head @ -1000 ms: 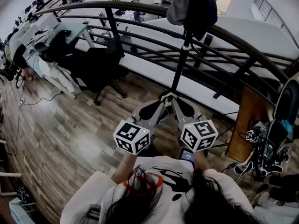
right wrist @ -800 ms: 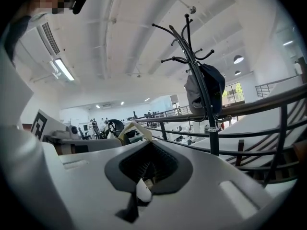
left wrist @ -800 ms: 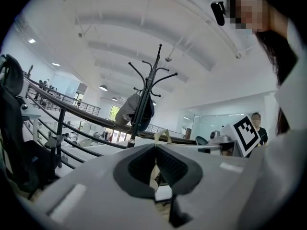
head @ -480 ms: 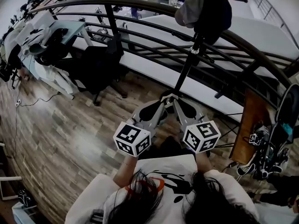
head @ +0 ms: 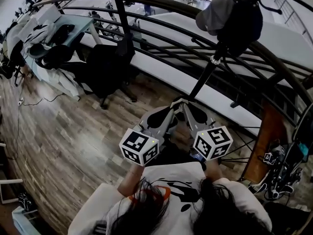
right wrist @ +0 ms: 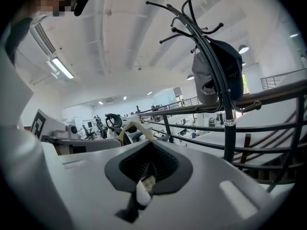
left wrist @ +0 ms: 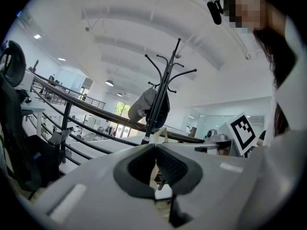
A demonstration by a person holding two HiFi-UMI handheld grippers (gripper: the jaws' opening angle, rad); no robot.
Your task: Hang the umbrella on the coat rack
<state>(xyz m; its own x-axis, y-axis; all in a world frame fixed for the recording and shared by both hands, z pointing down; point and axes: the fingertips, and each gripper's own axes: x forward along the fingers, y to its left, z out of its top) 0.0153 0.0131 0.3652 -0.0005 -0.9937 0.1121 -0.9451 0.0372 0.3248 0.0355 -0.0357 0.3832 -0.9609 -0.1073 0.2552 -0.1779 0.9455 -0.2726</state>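
Note:
The black coat rack stands just beyond the railing, its pole rising to the upper right, with curved hooks on top. A grey cap and a dark bag hang on it. My left gripper and right gripper are held tip to tip near the pole's foot, both with jaws closed. A cream strap loop sticks out at the closed tips. A white tag shows in the right jaw opening. The umbrella's body is hidden below the grippers.
A curved dark railing runs across in front of me, with the rack close to it. A black office chair and a desk piled with clothes are at the left. A wooden board and tripod gear stand at the right.
The rack with its cap and bag has slid toward the upper right of the head view. Both grippers stay pressed together, shut, in about the same place.

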